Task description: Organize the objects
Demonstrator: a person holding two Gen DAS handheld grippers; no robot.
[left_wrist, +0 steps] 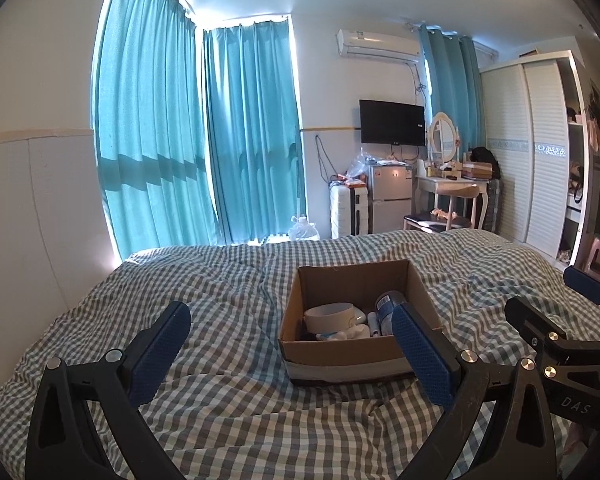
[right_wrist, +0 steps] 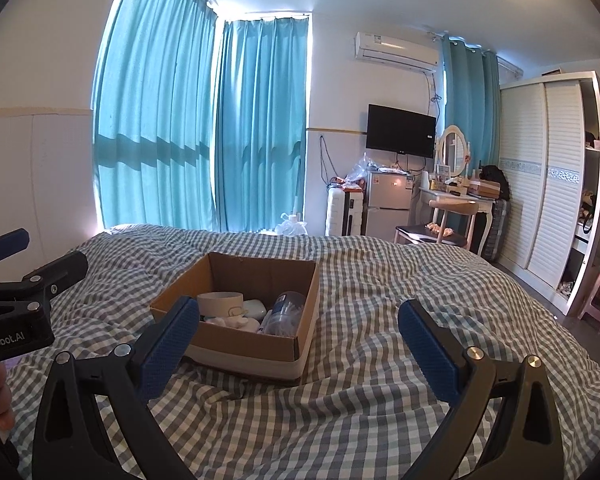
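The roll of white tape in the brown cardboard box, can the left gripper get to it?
Probably yes. The brown cardboard box has an open top, the roll of white tape lies uncovered at its near left, and the left gripper is open just before it. Only the box's near wall must be cleared.

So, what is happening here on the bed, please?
A person holds two grippers above a checked bedcover, both with jaws open and empty. The left gripper and right gripper point toward a cardboard box on the bed. The box already holds a tape roll, a bottle and other small items. Nothing is being gripped.
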